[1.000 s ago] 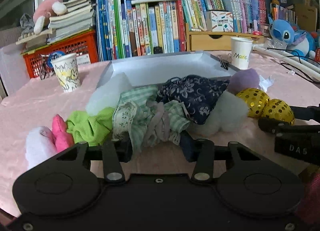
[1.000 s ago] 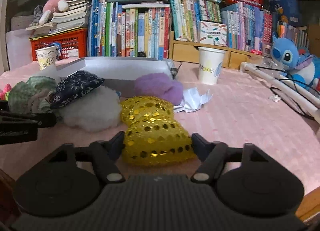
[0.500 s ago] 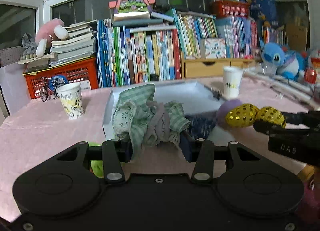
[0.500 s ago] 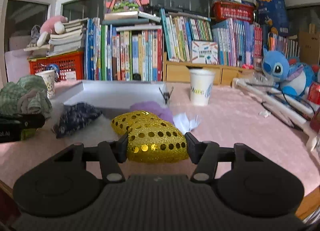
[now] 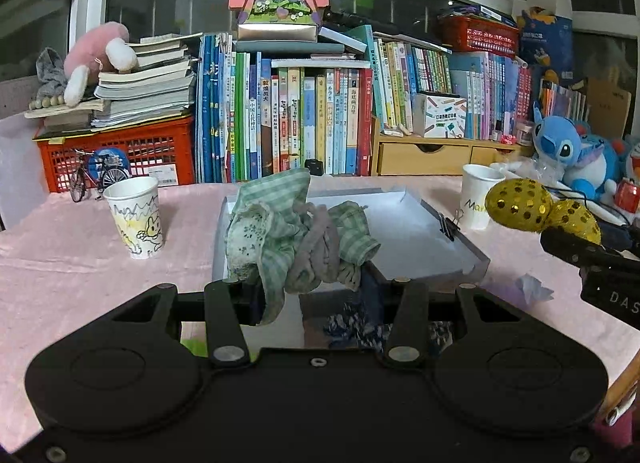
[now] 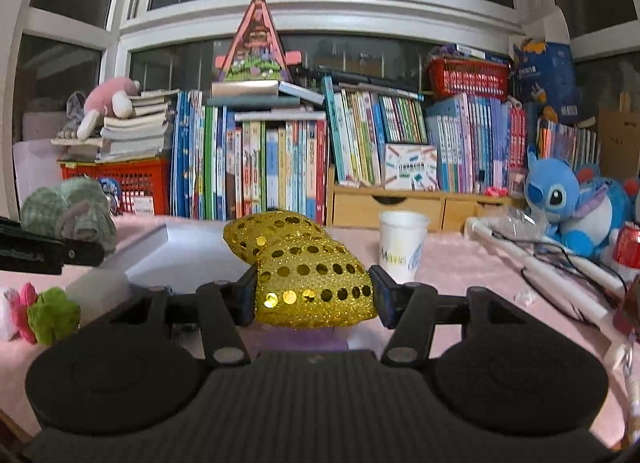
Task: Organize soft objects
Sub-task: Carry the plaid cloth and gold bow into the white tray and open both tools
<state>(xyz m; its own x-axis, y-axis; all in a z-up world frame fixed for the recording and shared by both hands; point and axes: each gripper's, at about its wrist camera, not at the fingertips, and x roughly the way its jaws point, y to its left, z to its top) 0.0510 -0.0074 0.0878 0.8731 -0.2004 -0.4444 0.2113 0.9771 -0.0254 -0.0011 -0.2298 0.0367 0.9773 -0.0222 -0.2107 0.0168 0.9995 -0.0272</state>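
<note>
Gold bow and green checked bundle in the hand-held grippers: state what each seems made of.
Gold bow: apparently stuffed glittery fabric covered in shiny round sequins that catch the light; its puffed lobes suggest padding.

Green checked bundle: looks like thin woven cloth, matte, crumpled into soft folds, with a floral-print patch and a greyish gathered band.

Matt black plastic grippers (image 5: 312, 295) (image 6: 314, 293) clamp soft goods, a crumpled green checked cloth (image 5: 296, 235) and a glittery gold sequinned bow (image 6: 304, 267), above a smooth white tray (image 5: 420, 239), paper cups (image 5: 136, 223) and a pink plush tablecloth (image 5: 80, 263).
</note>
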